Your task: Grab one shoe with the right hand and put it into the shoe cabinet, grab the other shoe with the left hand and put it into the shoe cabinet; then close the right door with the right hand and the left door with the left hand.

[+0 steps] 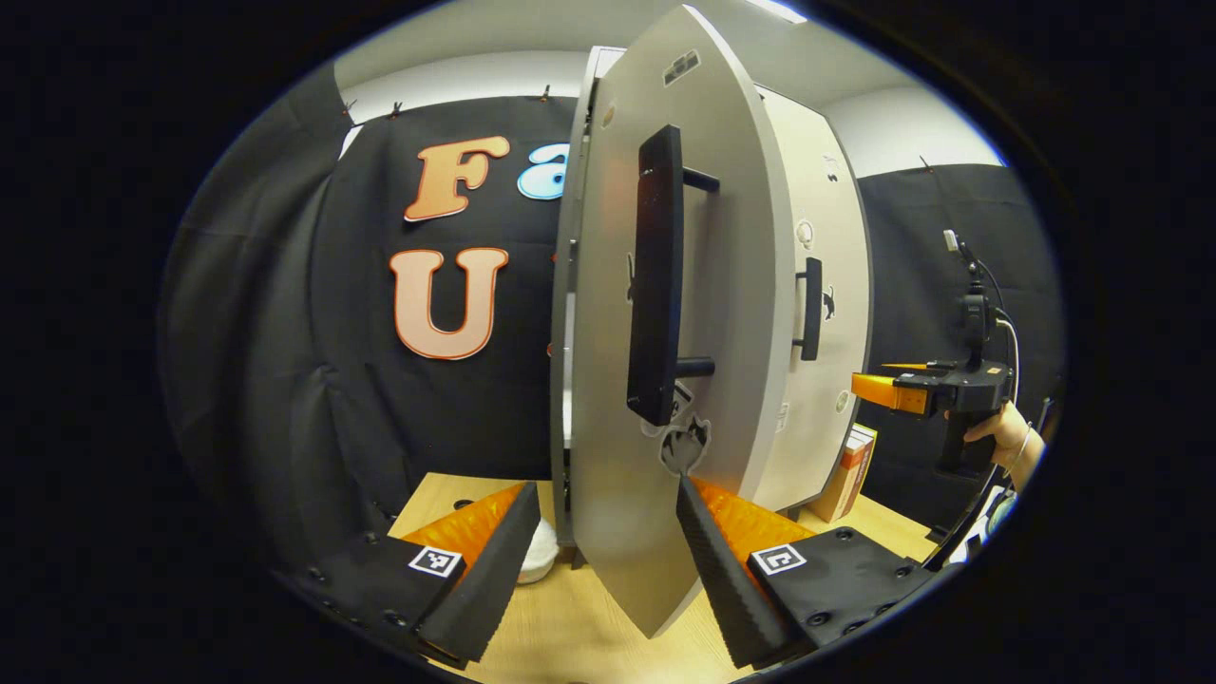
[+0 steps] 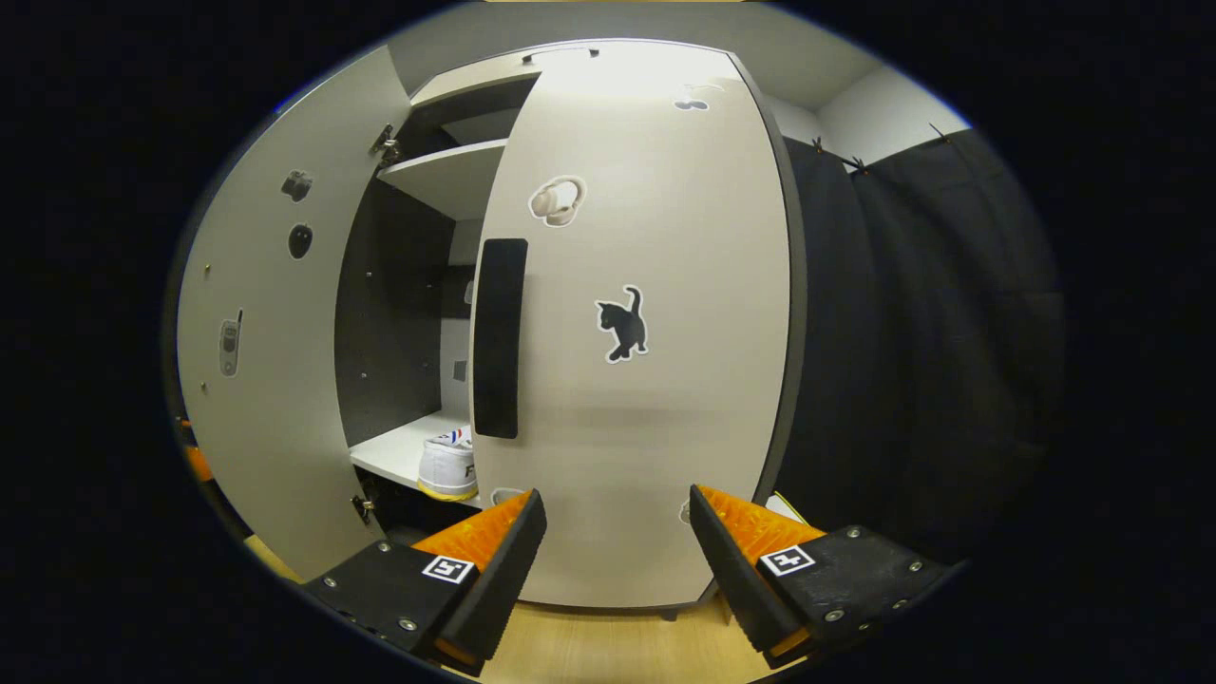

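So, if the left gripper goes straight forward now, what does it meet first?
Most likely the left door. Its lower edge sits between the open fingers of the left gripper, close ahead, with its black handle higher up. Exact depth is hard to judge in this fisheye view.

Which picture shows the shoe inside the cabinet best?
The right gripper view: the white shoe sits on the lower shelf, seen past the half-open left door. In the left gripper view, that door is edge-on and hides the inside.

bright overhead light — glare on door top (image 2: pixel 617 85) | sharp | edges bowed
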{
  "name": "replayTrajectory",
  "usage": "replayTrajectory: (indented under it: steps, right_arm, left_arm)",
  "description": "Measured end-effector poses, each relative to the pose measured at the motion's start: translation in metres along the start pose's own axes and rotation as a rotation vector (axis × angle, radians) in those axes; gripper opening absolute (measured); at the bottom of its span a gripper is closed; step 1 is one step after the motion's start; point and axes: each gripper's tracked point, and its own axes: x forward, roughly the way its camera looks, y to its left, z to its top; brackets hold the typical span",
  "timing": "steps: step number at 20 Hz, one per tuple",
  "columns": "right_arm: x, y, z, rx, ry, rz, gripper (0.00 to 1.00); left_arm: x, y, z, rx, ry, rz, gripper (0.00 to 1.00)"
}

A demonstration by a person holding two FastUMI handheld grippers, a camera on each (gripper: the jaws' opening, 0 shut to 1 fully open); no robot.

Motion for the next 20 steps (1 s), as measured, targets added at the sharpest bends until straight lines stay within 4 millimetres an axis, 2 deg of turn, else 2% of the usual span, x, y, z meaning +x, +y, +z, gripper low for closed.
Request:
replayTrajectory:
  steps: [5,10,16,20]
  right_arm:
    - [-0.018,-0.009,0.007,-0.102,-0.027,-0.018,0.93]
    - [-0.031,-0.016,0.012,-0.008,-0.031,-0.014,0.94]
    - [-0.053,-0.042,0.029,0.072,-0.051,-0.064,0.94]
    - [-0.073,-0.061,0.044,0.09,-0.076,-0.098,0.94]
  left_arm:
    - [0.012,-0.022,-0.001,-0.023,0.002,-0.028,0.94]
    - [0.026,-0.042,-0.001,-0.023,0.002,-0.052,0.94]
    - [0.062,-0.074,-0.009,-0.024,0.016,-0.088,0.95]
    - [0.088,-0.086,-0.011,-0.027,0.021,-0.066,0.95]
